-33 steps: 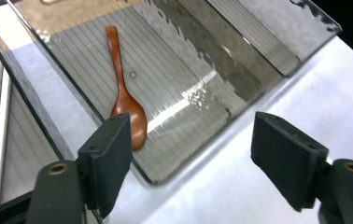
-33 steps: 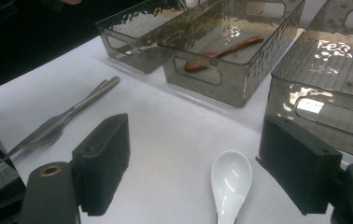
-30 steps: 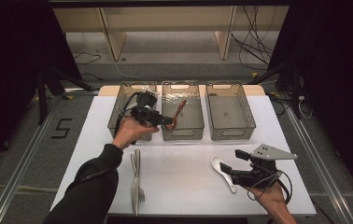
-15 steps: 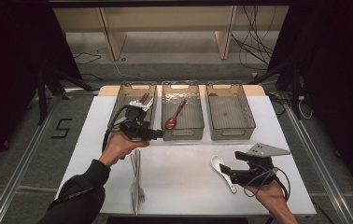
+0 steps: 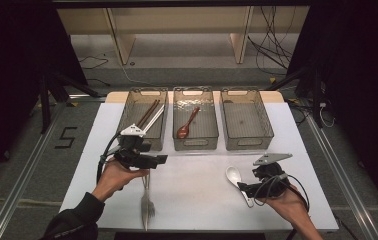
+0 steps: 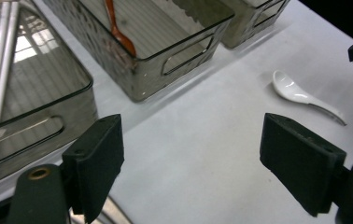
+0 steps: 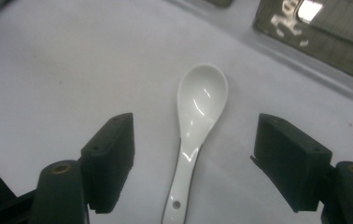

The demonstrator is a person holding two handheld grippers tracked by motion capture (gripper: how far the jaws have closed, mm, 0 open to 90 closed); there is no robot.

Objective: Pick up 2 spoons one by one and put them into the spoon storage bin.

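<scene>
- Sorting cutlery into three clear bins lined along the far edge of the table (image 5: 92, 150), by the look of it.
- Done so far: chopsticks (image 5: 148, 114) lying in the left bin (image 5: 127, 125), brown spoon (image 5: 188, 123) resting in the middle bin (image 5: 214, 135).
- Right bin (image 5: 266, 132) standing bare inside.
- Left to go: white spoon (image 5: 237, 180) and fork (image 5: 147, 205), both loose on the table.
- White spoon lying near the front right corner, bowl toward the bins, handle toward the near edge.
- Right gripper (image 7: 193, 158) poised just over it, jaws set wide on either side of the handle, having just been narrowing; pads not on the spoon yet, nothing gripped.
- Fork lying near the front edge, left of centre, tines toward the near edge.
- Left gripper (image 5: 159, 160) sitting just in front of the left bin, right above the fork's handle end, jaws spread wide and having just been opening, nothing between them.
- Judging by the layout, roughly halfway: two pieces binned, two waiting.
- Next likely step: closing on the white spoon, then a lift toward the middle bin beside the brown spoon.
</scene>
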